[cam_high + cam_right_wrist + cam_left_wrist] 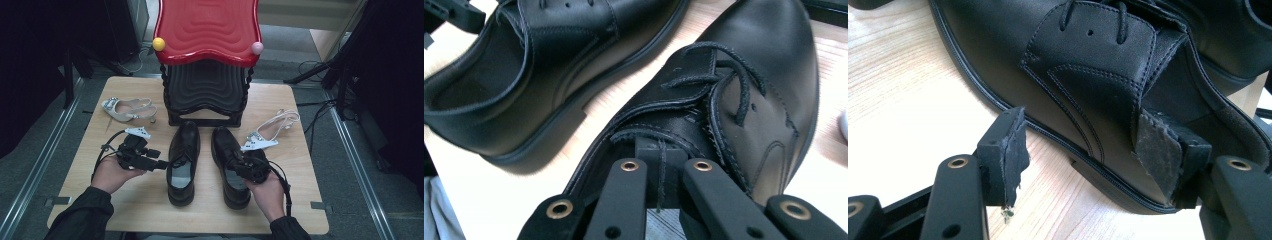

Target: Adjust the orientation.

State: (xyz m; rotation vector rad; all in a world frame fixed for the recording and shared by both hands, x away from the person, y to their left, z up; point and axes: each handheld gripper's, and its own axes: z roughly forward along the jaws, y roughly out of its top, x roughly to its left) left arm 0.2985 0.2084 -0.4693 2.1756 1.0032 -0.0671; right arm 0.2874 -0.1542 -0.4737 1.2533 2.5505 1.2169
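Left gripper (161,164) level, jaws wide around left black shoe's (183,160) side flap, pads not pressing; right gripper (240,165) pinched shut on right black shoe's (228,162) tongue, pads hidden behind it; both shoes mid-table.

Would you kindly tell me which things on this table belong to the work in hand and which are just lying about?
In hand:
- left black shoe, with the open left gripper at its side
- right black shoe, whose tongue the shut right gripper pinches

Lying about:
- beige heeled sandal
- white heeled sandal
- red stool on stacked black stools
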